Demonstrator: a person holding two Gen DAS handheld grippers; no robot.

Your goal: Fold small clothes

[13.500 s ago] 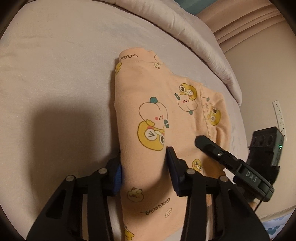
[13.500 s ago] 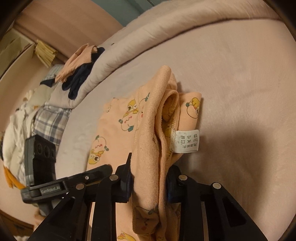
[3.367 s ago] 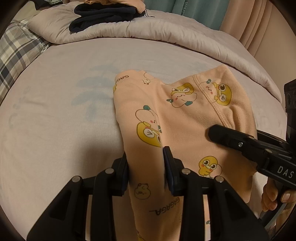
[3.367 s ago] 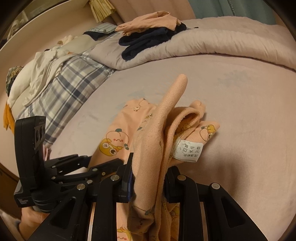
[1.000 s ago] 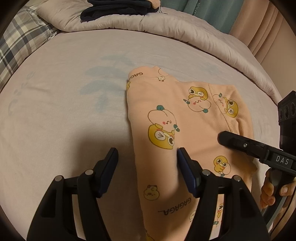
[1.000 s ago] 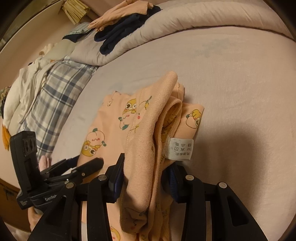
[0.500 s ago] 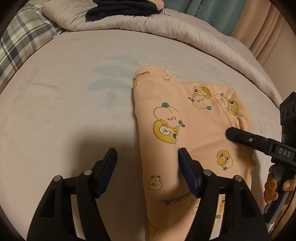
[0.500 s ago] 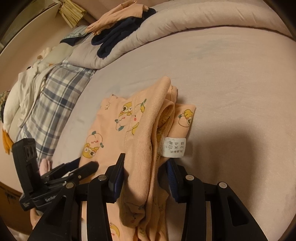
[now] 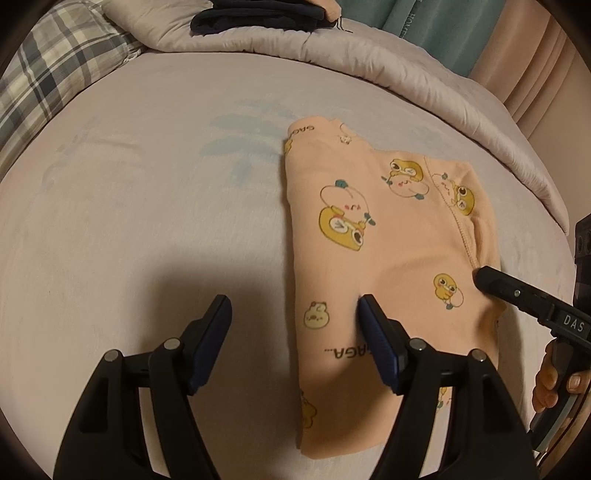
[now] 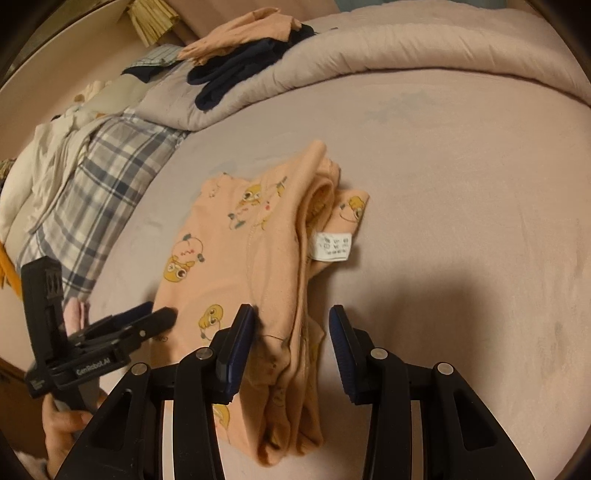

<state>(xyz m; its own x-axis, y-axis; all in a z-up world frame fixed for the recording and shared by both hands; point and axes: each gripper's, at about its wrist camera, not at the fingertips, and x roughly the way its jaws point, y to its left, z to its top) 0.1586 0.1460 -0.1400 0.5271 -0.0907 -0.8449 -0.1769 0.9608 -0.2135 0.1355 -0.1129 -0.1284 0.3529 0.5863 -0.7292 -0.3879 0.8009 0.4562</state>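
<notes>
Since a few seconds back both grippers have let go: the peach pyjama piece [image 9: 388, 258] was lifted in a pinch on each side, and now it's lying flat on the pale sheet [image 9: 129, 203], on the near side of the rolled duvet [image 9: 369, 55] and well short of it. Left gripper [image 9: 292, 304] has its jaws spread wide, they've just been opening a bit more, and only the garment's left edge sits between them, with the right pad over the cloth and the left pad over bare sheet. Right gripper [image 10: 291, 311] is spread too; the thick folded edge runs between the jaws with a gap on the right side, so nothing's squeezed. The right wrist view is the only one showing the stacked layers on that side and the white care label [image 10: 332, 246] poking out. It also catches the dark clothes [image 10: 240, 70] heaped on top of the duvet and the plaid bedding [image 10: 96, 177] off its left end. The left wrist view gives the flat top face instead, plus a teal curtain [image 9: 424, 22] behind the duvet. Loads of bare sheet between garment and duvet, and out to both sides. Print is yellow duck-ish cartoons, peach characters and "GAGAGA" lettering; the left fold is crisp and straight, with a stitched seam curving down the right side.
</notes>
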